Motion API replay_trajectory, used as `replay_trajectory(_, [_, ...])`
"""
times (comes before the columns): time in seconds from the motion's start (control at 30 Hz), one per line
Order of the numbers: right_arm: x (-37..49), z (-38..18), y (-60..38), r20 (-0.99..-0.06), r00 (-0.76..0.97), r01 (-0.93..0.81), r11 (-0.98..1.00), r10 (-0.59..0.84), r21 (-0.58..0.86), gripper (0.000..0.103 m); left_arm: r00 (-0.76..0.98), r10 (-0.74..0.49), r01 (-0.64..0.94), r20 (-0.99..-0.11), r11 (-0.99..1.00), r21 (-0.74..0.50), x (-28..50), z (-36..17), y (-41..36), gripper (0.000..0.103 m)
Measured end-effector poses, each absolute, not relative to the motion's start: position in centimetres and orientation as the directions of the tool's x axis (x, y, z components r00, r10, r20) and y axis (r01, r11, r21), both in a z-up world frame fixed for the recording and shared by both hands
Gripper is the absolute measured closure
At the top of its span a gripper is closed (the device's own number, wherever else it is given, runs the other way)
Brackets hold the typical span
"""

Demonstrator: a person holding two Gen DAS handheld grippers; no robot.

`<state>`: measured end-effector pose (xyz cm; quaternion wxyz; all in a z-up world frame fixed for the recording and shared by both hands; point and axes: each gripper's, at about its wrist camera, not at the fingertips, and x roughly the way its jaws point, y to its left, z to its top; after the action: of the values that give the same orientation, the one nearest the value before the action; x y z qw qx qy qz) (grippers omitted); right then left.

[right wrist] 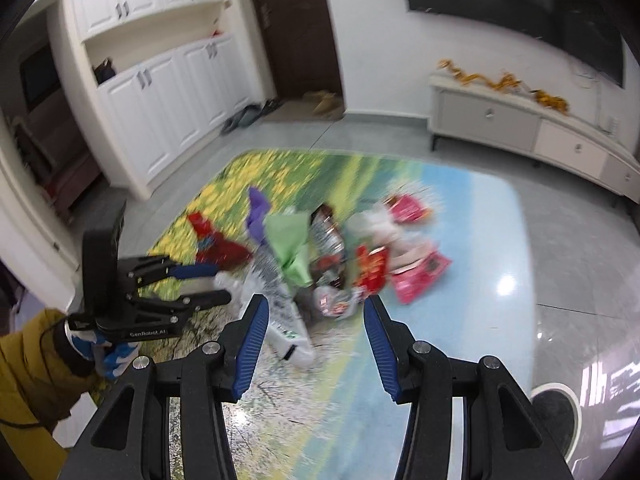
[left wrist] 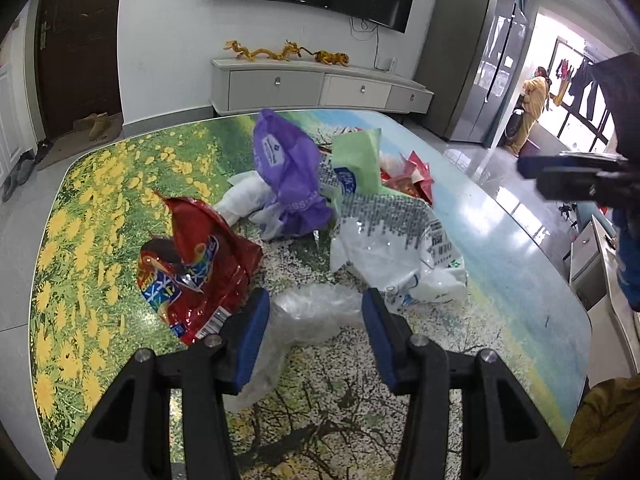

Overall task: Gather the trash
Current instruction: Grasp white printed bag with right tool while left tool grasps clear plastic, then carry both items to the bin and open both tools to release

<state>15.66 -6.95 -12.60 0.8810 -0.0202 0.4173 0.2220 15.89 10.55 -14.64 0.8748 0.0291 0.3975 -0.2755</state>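
Observation:
A pile of wrappers lies on the flower-print table (left wrist: 100,184). My left gripper (left wrist: 316,300) is open low over the table, its fingers on either side of a crumpled clear plastic bag (left wrist: 312,314). A red snack bag (left wrist: 196,264) lies to its left, a purple bag (left wrist: 286,172) and a green bag (left wrist: 358,156) behind, and a white printed bag (left wrist: 396,248) to the right. My right gripper (right wrist: 314,308) is open and empty, held high above the pile; it shows at the right edge of the left wrist view (left wrist: 524,168). The left gripper also shows in the right wrist view (right wrist: 218,284).
Pink and red wrappers (right wrist: 416,276) lie at the pile's far side. A TV cabinet (left wrist: 320,84) stands behind the table, a dark door (left wrist: 80,40) at the left, a grey fridge (left wrist: 476,60) at the right. The round rim of a bin (right wrist: 556,392) shows on the floor.

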Motion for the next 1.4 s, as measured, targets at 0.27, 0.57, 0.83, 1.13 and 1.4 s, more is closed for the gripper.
replay_trajectory(0.27, [17.5,-16.4,-3.1,-0.798,0.452,-0.485,0.861,0.397,0.154,0.056,0.503,-0.47,0.517,-0.726,0.836,-0.184,14.1,-15.5,10.6,0.059])
replay_trajectory(0.57, [19.7,-18.9,-0.8,-0.829,0.382,-0.523,0.835,0.407,0.169,0.056,0.48,-0.461,0.477,-0.746,0.851,-0.22,13.7,-16.3,11.1,0.081])
replay_trajectory(0.83, [18.5,-20.3,-0.3,-0.839,0.34,-0.563,0.807,0.426,0.181,0.084,0.502,-0.45,0.424,-0.738,0.872,-0.243,12.1,-15.9,11.7,0.095])
replay_trajectory(1.13, [15.4,-16.8,-1.8,-0.755,0.38,-0.609,0.759,0.535,0.231,0.087,0.543,-0.446,0.349,-0.712,0.891,-0.291,9.8,-14.5,12.8,0.097])
replay_trajectory(1.4, [13.0,-13.9,-6.6,-0.68,0.461,-0.58,0.774,0.57,0.255,0.087,0.575,-0.467,0.374,-0.672,0.88,-0.293,9.2,-10.9,11.5,0.097])
